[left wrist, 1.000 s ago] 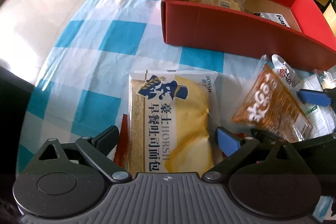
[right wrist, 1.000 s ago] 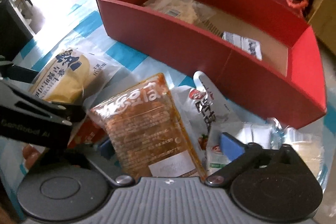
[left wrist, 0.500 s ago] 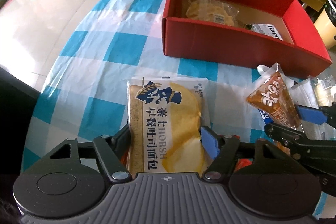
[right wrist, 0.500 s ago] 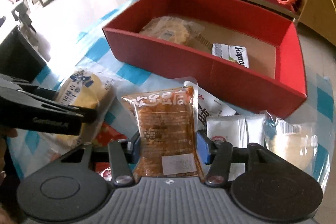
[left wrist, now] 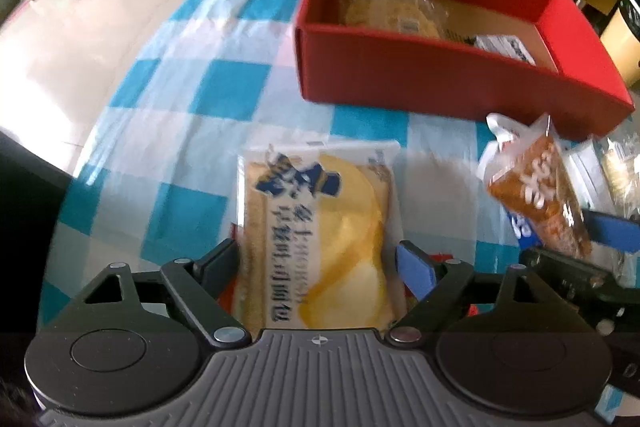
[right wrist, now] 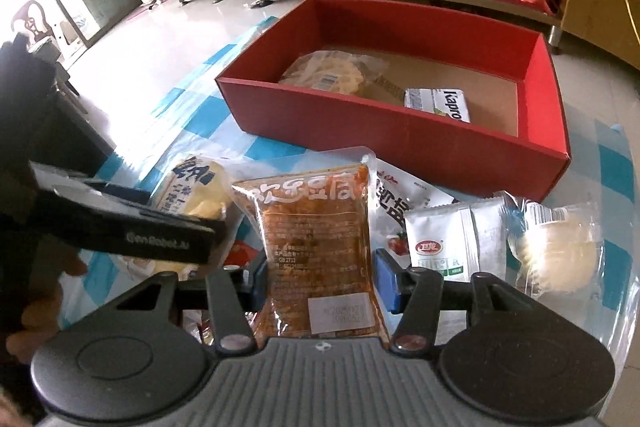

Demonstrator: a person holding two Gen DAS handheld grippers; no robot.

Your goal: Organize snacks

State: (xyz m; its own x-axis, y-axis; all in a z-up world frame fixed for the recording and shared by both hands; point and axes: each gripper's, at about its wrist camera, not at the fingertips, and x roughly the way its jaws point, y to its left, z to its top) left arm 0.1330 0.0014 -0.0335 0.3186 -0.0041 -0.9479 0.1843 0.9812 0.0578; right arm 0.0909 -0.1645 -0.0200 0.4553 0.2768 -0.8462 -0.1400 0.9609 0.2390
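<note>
Right gripper (right wrist: pixel 320 281): jaws are pinching the orange snack pouch (right wrist: pixel 316 247) by its lower sides, blue pads pressing both edges, the pouch hanging clear above the heap at the tablecloth's near edge.
Left gripper (left wrist: pixel 318 269): jaws are standing spread around the yellow bread pack (left wrist: pixel 316 239); they have just been opening after a squeeze, the pack sitting between them. The dark finger seems to be touching one side, while a gap is showing at the blue pad (left wrist: pixel 414 269); the frame is blurred, so real contact is hard to tell.
Red box (right wrist: pixel 400 131): sitting toward the far edge of the checked tablecloth (left wrist: pixel 224 91), already holding a clear-wrapped pastry (right wrist: pixel 334 75) and a small white packet (right wrist: pixel 438 103).
Loose snacks: a white sachet (right wrist: pixel 452 239) and a round cake in clear film (right wrist: pixel 560 243) are waiting near the right edge.
Materials: the pouch is glossy, flat and slippery film with a crimped top; the bread pack is a puffy, soft pillow bag; the box is stiff card with a brown floor.
Risk, pouch: slick film is likely sliding out of an edge pinch if swung fast toward the box.
Risk, bread: reclosing too hard is likely crushing the loaf; too loosely, the air-filled bag is likely squirting out.
Risk, collision: both tools are working close together over the heap and may be knocking each other.
</note>
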